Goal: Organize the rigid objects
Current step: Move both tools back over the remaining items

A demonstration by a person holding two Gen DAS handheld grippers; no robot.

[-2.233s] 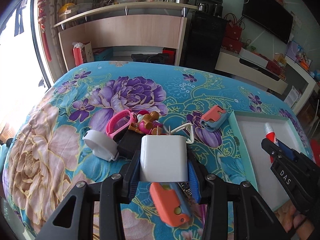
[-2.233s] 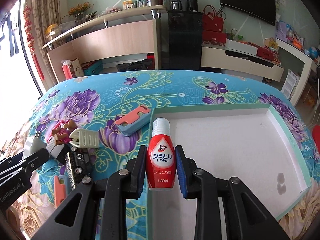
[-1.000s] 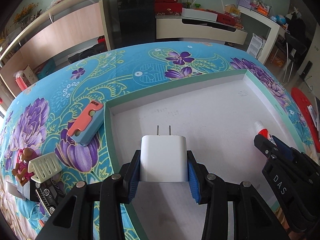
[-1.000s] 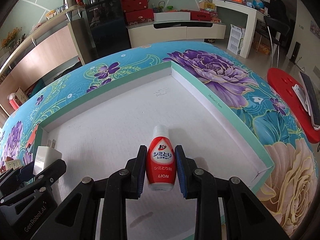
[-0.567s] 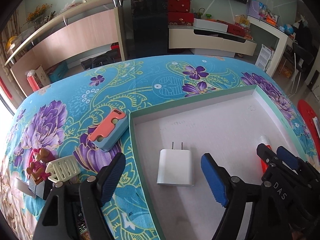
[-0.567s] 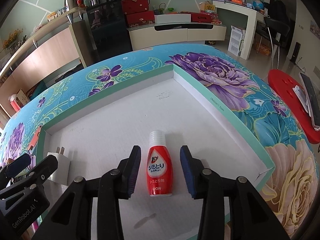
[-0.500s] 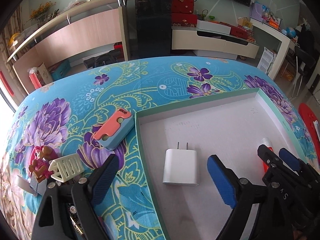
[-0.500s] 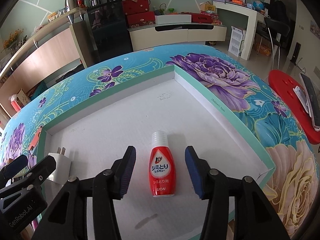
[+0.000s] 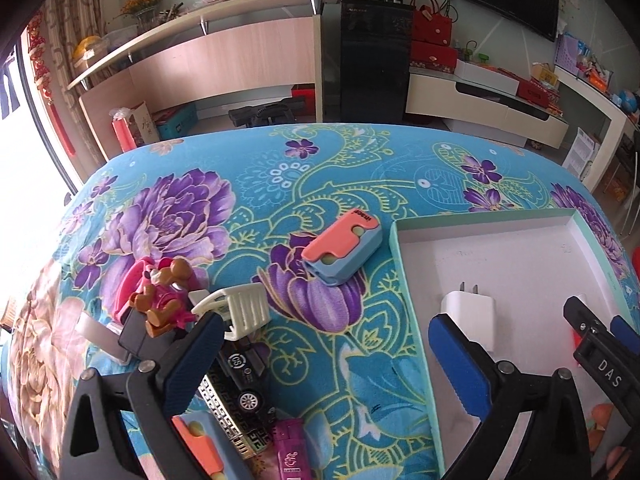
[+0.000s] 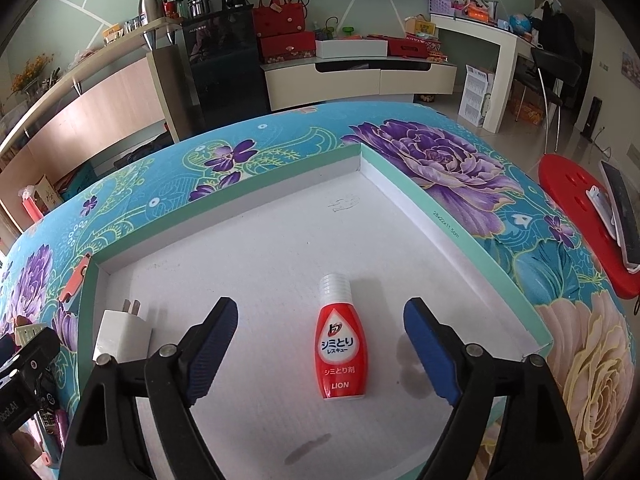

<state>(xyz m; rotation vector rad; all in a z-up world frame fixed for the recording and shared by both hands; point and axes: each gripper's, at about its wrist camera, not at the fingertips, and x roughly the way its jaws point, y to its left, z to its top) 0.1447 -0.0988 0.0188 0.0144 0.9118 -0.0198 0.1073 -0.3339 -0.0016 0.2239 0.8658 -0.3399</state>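
Observation:
The white charger (image 9: 468,320) lies flat in the left end of the white box (image 9: 404,280), prongs pointing away. My left gripper (image 9: 324,340) hovers over the floral cloth with jaws still opening and nothing between them; its right finger stands in front of the charger. In the right wrist view, the red stain-remover bottle (image 10: 342,344) lies on the box floor (image 10: 440,208). It sits between the spread fingers of my right gripper (image 10: 322,312), whose jaws are opening and whose pads stand clear of it. The charger (image 10: 120,332) lies to that gripper's left.
A coral and blue case (image 9: 342,250) rests on the cloth beside the box. At lower left is a pile: a toy figure (image 9: 160,300), a white ribbed piece (image 9: 240,308), a black toy car (image 9: 244,376), a magenta lighter (image 9: 290,452). A red stool (image 10: 580,216) stands to the right.
Both grippers opened and let go: the charger and the bottle now lie loose in the box. The left gripper swung left toward the pile; the right stayed in place.

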